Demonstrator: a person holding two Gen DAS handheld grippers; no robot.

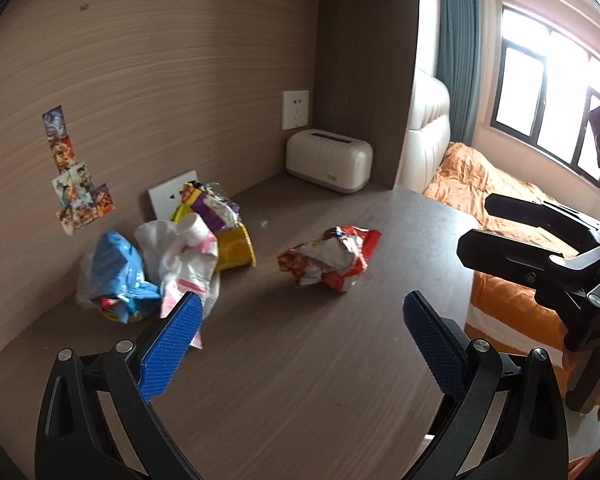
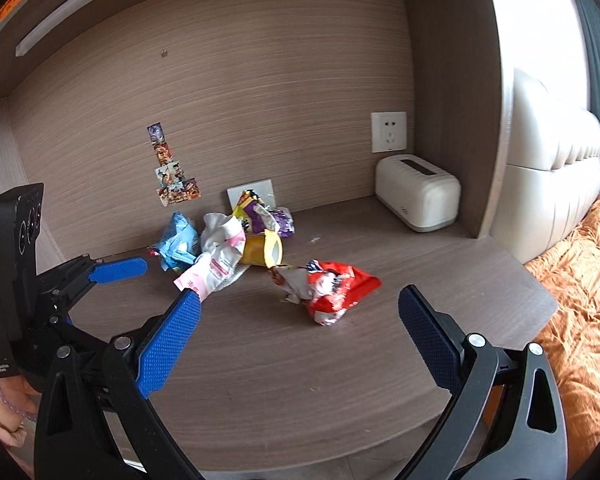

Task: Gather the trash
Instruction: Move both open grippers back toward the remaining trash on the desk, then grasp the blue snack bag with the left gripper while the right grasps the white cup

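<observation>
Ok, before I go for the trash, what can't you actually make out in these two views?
- Print on the red wrapper: too small and crumpled, both views.
- Lower wall socket: half hidden by the purple-yellow wrapper in the left wrist view.
- Blue bag: its base is tucked into the pile, white wrapper overlapping.
- Any bin: not in either view.
- Left gripper and right gripper: open, empty.

A cream toaster sits below a wall socket, stickers leftward.
</observation>
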